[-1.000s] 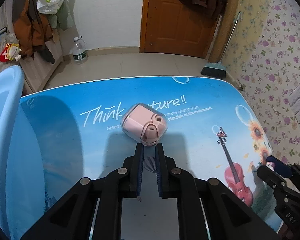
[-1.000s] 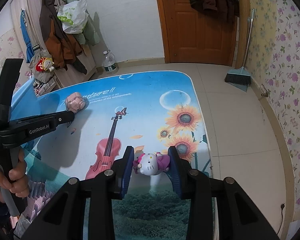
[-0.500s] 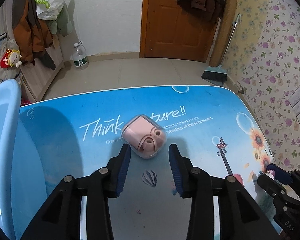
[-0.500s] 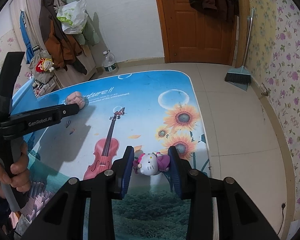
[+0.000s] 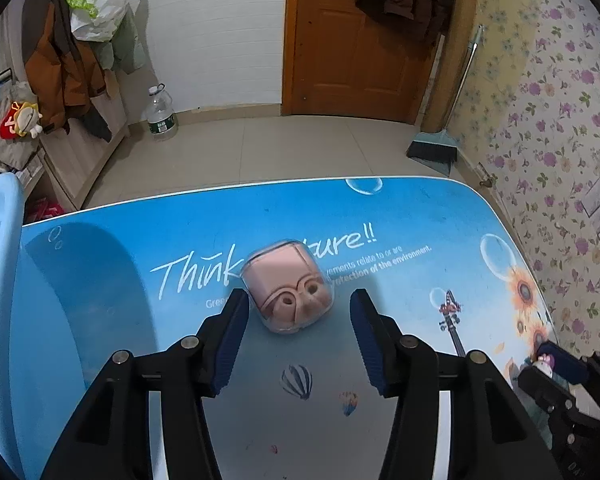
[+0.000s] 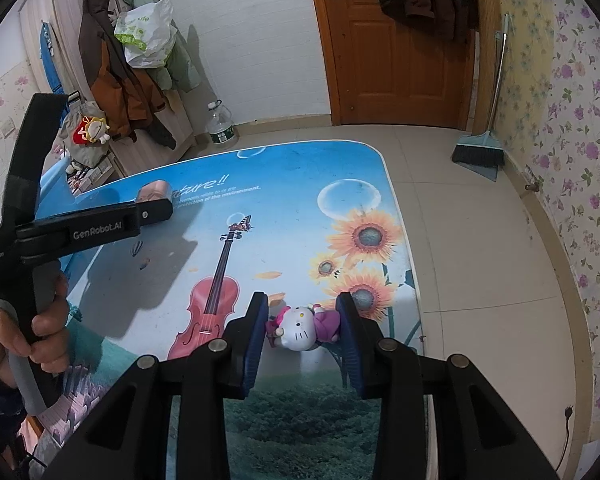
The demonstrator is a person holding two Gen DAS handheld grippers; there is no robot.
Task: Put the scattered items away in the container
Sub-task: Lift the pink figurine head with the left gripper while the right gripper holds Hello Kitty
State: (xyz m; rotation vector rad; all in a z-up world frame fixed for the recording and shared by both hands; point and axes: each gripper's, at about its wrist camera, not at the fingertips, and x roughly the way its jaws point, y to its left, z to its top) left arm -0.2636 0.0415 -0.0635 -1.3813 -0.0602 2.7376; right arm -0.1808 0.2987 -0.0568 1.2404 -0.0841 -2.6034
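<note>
A pink earbud case (image 5: 288, 288) in a clear cover lies on the blue printed table (image 5: 420, 216). My left gripper (image 5: 298, 297) straddles it. Its jaws are opening, and the blue pads (image 5: 230, 332) stand clear of the case on both sides. In the right wrist view my right gripper (image 6: 302, 300) is shut on a small Hello Kitty toy (image 6: 298, 328) near the table's front right edge. The same view shows the left gripper (image 6: 156, 210) side-on beside the case (image 6: 152, 190), held by a person's hand (image 6: 20, 332). A light blue basin (image 5: 0, 240) stands at the table's left.
Beyond the table are a tiled floor, a wooden door (image 5: 360, 40) and a broom with dustpan (image 5: 436, 148). A water bottle (image 5: 160, 116) and hanging coats (image 5: 60, 60) sit at the back left. The floral wall (image 5: 560, 120) runs close along the right side.
The left jaws went from shut to wide apart, and the gripper moved forward so the pink case now sits between its fingers. The right gripper and its toy have not moved.
</note>
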